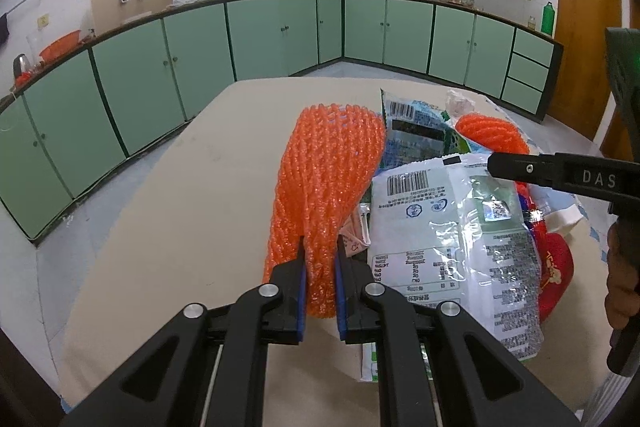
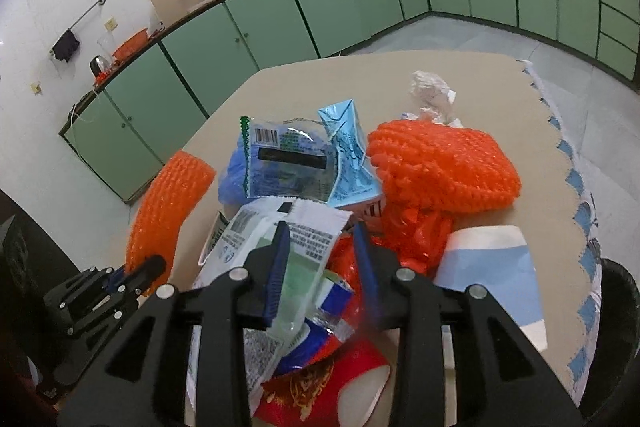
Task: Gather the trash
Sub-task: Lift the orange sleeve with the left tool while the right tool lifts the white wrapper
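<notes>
My left gripper (image 1: 320, 247) is shut on the near end of a long orange foam net (image 1: 328, 167), which stretches away over the beige table (image 1: 180, 227). Beside it lies a pile of trash topped by a white printed wrapper (image 1: 440, 227). In the right wrist view my right gripper (image 2: 322, 239) stands part open over that pile. The white wrapper (image 2: 312, 231) lies loose between its blue pads, which do not press on it. The left gripper (image 2: 148, 267) and its net (image 2: 168, 203) show at the lower left there.
The pile also holds a second orange net (image 2: 444, 167), a blue packet (image 2: 352, 155), a clear barcode bag (image 2: 280, 163), crumpled tissue (image 2: 430, 91), a paper cup (image 2: 492, 267) and a red packet (image 2: 320, 379). A black bin (image 2: 616, 307) stands past the table's right edge.
</notes>
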`<state>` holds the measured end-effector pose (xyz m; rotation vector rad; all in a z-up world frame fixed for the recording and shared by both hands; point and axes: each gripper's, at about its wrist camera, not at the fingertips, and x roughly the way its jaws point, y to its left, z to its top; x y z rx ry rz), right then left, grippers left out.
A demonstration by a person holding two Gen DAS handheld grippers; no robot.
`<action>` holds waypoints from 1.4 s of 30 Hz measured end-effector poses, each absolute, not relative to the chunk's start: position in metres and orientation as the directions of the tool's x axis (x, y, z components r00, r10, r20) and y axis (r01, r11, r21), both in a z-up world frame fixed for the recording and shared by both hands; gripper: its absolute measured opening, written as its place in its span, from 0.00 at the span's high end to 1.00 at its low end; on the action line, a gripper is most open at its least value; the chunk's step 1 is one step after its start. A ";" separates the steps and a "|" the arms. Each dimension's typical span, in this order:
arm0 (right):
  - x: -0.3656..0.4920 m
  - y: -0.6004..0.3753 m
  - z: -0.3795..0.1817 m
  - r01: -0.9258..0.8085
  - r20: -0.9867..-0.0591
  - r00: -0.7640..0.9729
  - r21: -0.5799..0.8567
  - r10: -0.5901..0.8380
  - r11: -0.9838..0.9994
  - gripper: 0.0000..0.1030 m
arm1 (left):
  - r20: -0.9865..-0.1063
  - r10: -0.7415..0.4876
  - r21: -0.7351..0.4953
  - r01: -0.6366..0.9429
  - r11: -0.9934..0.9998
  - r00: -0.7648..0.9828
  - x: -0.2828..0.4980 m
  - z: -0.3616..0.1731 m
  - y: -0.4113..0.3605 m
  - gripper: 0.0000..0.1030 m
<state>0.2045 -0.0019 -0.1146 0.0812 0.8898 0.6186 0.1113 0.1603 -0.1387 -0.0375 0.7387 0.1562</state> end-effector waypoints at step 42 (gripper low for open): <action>0.116 -0.050 0.019 -0.528 -0.448 0.684 0.241 0.576 0.815 1.00 | -0.563 0.081 -0.003 -0.100 0.995 0.823 0.073 -0.067 0.136 0.89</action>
